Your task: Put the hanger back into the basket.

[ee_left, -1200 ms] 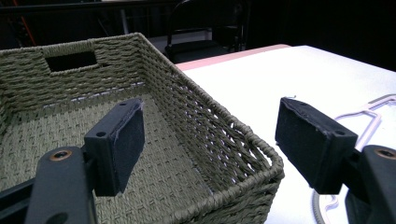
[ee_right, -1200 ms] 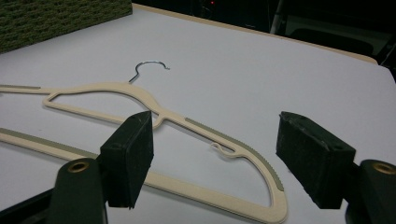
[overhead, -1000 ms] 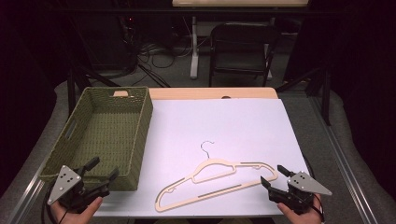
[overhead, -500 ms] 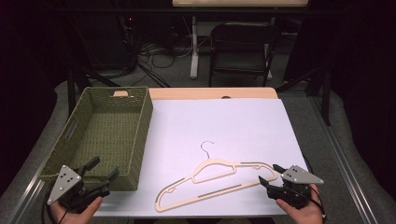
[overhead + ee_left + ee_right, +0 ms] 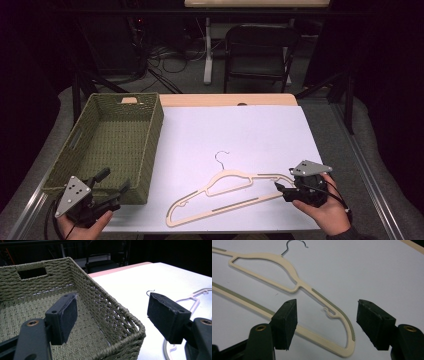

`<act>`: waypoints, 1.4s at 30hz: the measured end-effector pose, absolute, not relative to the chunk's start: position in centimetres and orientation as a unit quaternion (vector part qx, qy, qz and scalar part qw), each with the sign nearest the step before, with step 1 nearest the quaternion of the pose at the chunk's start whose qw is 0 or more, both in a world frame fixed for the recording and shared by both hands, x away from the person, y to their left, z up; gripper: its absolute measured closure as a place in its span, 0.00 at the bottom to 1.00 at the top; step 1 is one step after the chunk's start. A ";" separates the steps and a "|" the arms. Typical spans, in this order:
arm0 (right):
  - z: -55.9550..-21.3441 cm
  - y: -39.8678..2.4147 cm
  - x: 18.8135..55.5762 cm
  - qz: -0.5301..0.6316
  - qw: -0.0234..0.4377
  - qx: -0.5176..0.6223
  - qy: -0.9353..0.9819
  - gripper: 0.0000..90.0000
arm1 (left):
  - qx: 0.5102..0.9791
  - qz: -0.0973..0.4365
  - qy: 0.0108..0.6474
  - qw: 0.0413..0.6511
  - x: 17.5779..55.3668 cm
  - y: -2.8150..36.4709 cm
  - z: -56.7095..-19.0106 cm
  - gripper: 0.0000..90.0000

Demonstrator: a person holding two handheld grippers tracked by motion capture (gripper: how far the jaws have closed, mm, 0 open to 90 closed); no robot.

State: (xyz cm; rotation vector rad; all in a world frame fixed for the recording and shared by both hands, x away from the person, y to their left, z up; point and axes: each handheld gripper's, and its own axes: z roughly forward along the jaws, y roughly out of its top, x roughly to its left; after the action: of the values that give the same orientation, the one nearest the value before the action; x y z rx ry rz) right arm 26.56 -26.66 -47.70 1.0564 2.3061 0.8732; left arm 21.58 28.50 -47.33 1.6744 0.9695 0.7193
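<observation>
A cream plastic hanger (image 5: 235, 176) with a metal hook lies flat on the white table cover, at the front right. My right gripper (image 5: 281, 188) hovers over its right end. In the right gripper view the hanger's (image 5: 287, 267) end corner lies below and between the open jaws of that gripper (image 5: 327, 320), and the pads do not touch it. These jaws have just been closing a little. My left gripper (image 5: 115, 180) stands open at the near right corner of the green woven basket (image 5: 155, 145), one pad over the basket's (image 5: 120, 310) inside and one outside. Nothing sits between the left gripper's (image 5: 115, 311) pads.
The basket stands along the table's left side and holds nothing. The white cover (image 5: 240, 125) stretches bare behind the hanger. A dark chair (image 5: 257, 50) and cables sit on the floor beyond the far edge.
My right gripper has moved left and a little up, onto the hanger's right end. The left gripper and the hanger have not moved.
</observation>
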 end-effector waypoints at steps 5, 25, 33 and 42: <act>-47.2 -26.1 27.6 0.298 0.207 0.382 0.850 0.37 | 0.696 0.298 0.404 0.513 21.6 28.5 -47.3 0.27; -45.0 -22.9 30.6 0.207 0.170 0.336 0.903 0.44 | 0.700 0.297 0.400 0.512 21.7 28.3 -47.3 0.27; -45.0 -21.7 32.3 0.182 0.135 0.334 0.915 0.48 | 0.700 0.296 0.400 0.512 21.7 28.3 -47.3 0.27; -44.9 -20.5 33.5 0.155 0.129 0.327 0.923 0.50 | 0.700 0.296 0.400 0.512 21.7 28.4 -47.3 0.27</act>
State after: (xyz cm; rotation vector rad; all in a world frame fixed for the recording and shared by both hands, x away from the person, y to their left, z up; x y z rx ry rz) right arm 33.47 -20.49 -44.92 0.9494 2.6845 0.4510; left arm 21.66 28.37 -47.29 1.6845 0.9620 0.7120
